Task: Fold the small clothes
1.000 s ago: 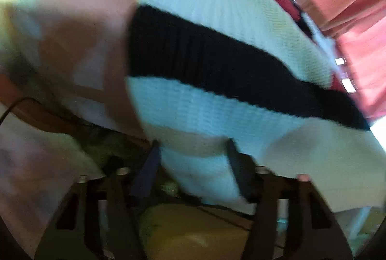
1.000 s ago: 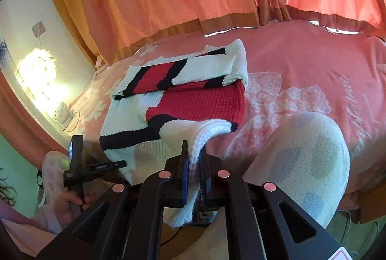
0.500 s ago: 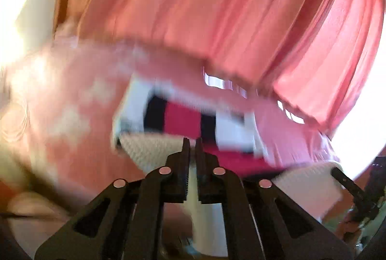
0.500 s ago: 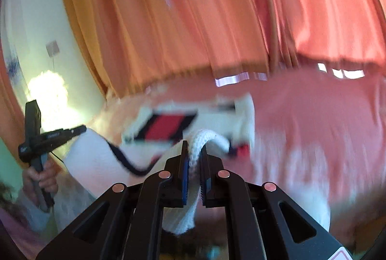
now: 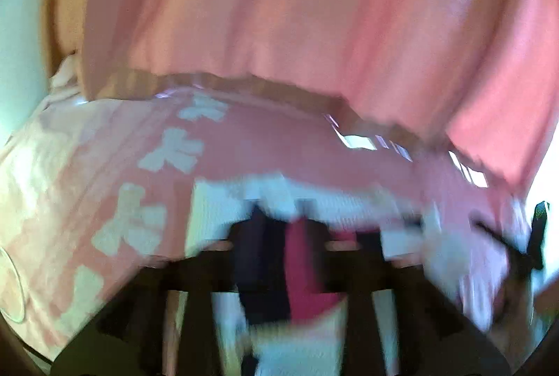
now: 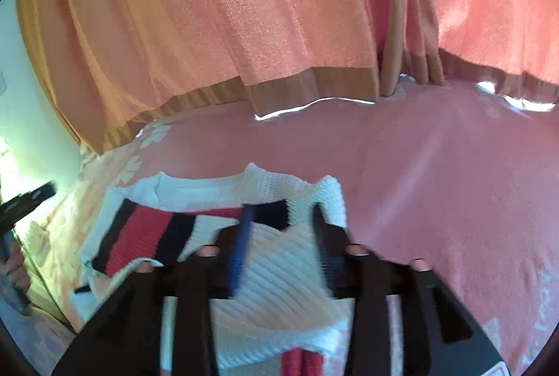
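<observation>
I've just been opening both jaws over the sweater point(image 6: 223, 229), folded on the bed point(image 6: 436, 173) at my six o'clock; knit lies between both, unpinched. I'd lift each gripper point(image 6: 279, 226) clear without dragging the fold.

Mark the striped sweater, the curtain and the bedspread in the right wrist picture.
striped sweater point(image 6: 146, 229): right wrist view, on its red stripe.
curtain point(image 6: 244, 27): right wrist view, on a middle fold.
bedspread point(image 6: 436, 184): right wrist view, on bare pink fabric right of the sweater.
</observation>
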